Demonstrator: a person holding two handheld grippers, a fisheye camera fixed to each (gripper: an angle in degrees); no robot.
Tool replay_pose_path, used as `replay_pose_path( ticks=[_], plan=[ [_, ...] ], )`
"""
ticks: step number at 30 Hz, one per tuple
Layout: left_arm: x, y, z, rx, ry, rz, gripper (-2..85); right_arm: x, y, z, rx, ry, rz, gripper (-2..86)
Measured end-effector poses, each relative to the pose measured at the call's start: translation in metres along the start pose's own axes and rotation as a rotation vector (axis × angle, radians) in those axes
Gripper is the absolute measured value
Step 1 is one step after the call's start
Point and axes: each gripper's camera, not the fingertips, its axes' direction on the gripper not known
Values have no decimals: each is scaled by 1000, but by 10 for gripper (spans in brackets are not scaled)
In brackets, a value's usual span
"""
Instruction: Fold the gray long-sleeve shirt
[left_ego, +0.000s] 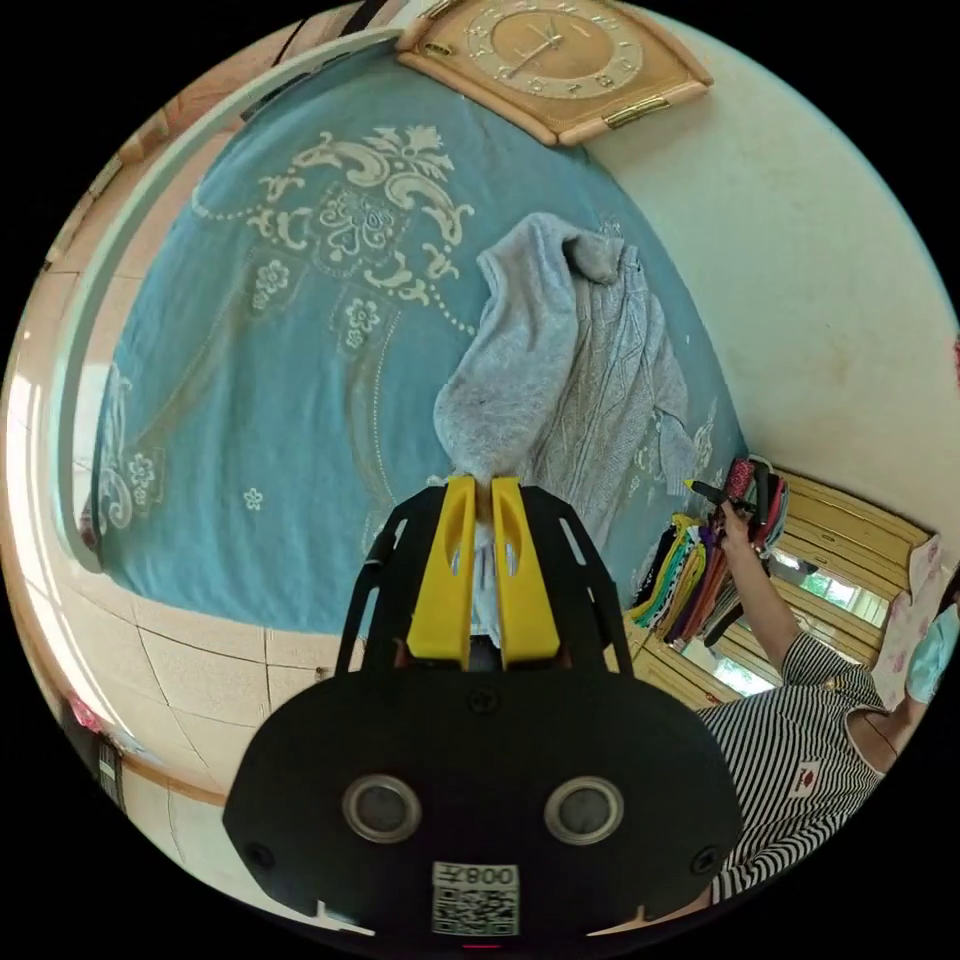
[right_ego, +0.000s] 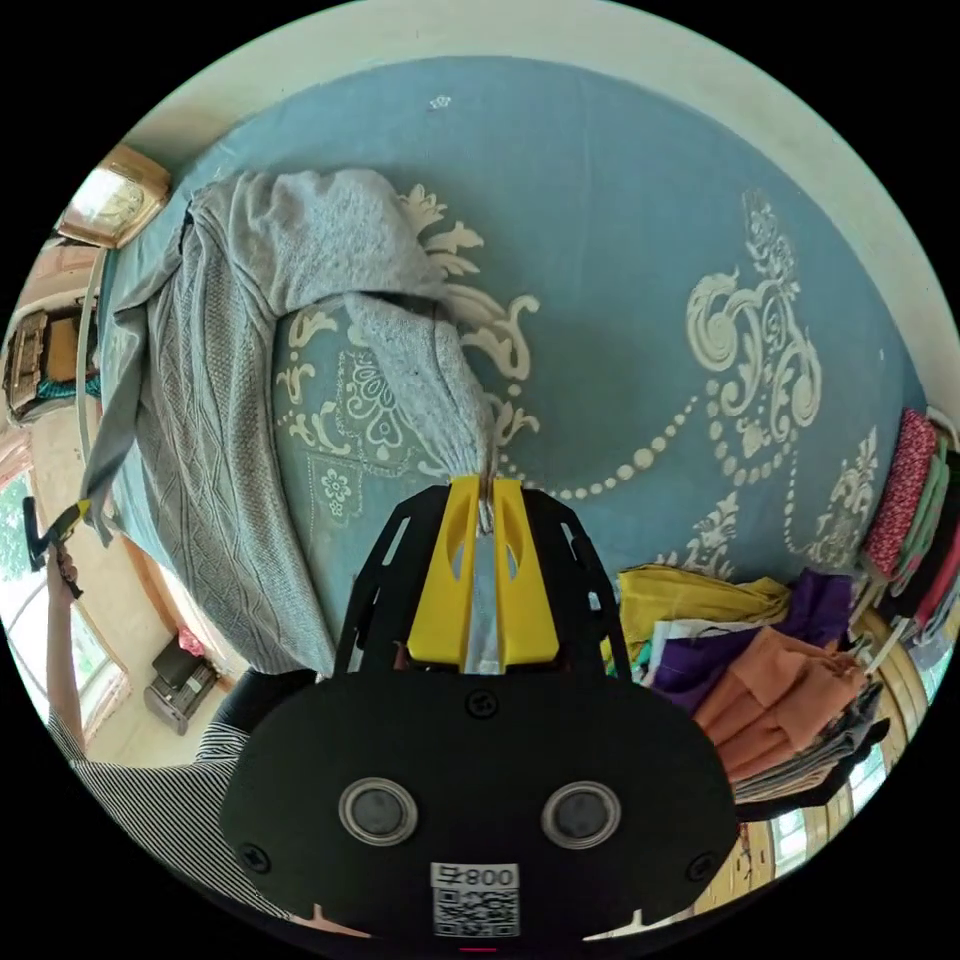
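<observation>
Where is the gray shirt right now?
The shirt lies on the blue bedspread, near the wall in the left gripper view. Both tongs, left and right, pinch its cloth.

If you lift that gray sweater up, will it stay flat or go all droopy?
Probably droopy: the gray sweater already sags and bunches where the right gripper and the left gripper pinch it. Its thick knit looks a bit heavy, so the loose parts would likely hang down. It seems grippy, not slippery, on the blue bedspread.
</observation>
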Motion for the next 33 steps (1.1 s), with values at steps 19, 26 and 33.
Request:
replay_pose_path(
  ticks=[19,26,33],
  plan=[
    [-123,0,-8,89,2,-248,92,31,7,-14,55,-42,354,58],
    [-115,56,124,-290,243,-245,100,-78,65,96,-102,-414,134,52],
    [-100,59,168,-400,275,-209,98,-197,129,193,-376,-535,-33,69]
  ],
)
